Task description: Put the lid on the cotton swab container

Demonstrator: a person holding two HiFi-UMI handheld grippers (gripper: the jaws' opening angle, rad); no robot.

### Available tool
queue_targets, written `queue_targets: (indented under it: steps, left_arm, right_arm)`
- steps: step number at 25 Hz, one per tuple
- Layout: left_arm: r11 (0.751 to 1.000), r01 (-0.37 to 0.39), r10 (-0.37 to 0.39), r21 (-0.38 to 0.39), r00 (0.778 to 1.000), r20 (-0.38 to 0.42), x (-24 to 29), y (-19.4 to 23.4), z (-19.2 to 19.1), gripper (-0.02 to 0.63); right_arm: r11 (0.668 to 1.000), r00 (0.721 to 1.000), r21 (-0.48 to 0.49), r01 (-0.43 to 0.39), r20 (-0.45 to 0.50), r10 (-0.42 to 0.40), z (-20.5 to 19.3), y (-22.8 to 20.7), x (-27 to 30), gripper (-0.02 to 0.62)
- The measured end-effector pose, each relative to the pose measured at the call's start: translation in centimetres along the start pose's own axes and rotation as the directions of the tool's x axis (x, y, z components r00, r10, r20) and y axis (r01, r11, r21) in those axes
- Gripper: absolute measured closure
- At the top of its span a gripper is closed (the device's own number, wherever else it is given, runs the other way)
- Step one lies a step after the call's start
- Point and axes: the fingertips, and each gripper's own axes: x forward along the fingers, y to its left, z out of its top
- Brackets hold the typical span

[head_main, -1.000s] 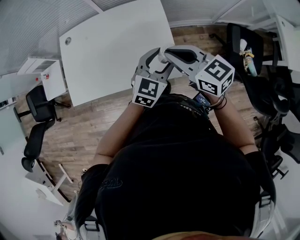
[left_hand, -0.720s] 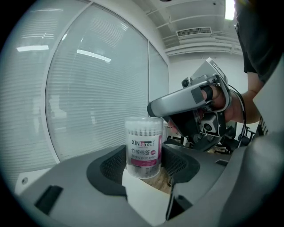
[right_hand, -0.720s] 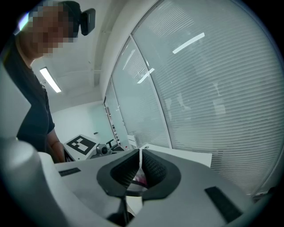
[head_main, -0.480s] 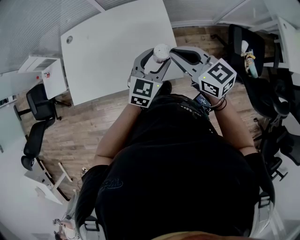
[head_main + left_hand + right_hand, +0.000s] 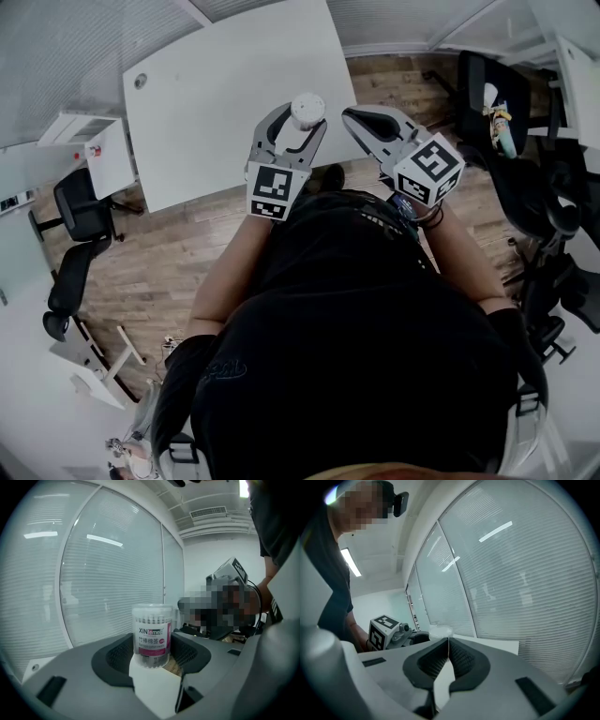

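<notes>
Closest to the head camera is the person's black top (image 5: 347,328), with both forearms reaching forward from it. Just past the chest the two grippers are held up side by side, each with its marker cube nearest the body. The left gripper (image 5: 302,118) grasps the swab container (image 5: 307,109) upright between its pads; in the left gripper view the left gripper (image 5: 151,651) has a black pad pressed against each side of the container (image 5: 151,630). That container is a clear tub packed with swabs, with a pink and white label, and a clear lid seems to sit on its top. The right gripper (image 5: 349,114) is near it but apart from it and is clenched on nothing; in the right gripper view the right gripper (image 5: 448,642) shows its pads meeting along one line, with the container's pale top (image 5: 439,631) just beyond them. Below and beyond the grippers lies a white table (image 5: 216,94), bare where it shows. Wood floor (image 5: 159,253) spreads around it, a black chair (image 5: 80,216) stands off to the left, and a glass wall with blinds (image 5: 103,573) rises behind.
</notes>
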Motion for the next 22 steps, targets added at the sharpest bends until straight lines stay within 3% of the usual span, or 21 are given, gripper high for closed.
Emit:
queue_targets:
  steps: [22]
  left_arm:
    - [1.0, -0.02, 0.02, -0.023, 1.0, -0.01, -0.3, 0.8, -0.8, 0.35]
  right_arm:
    - [1.0, 1.0, 0.006, 0.011, 0.004, -0.011, -0.2, -0.9, 0.2, 0.572]
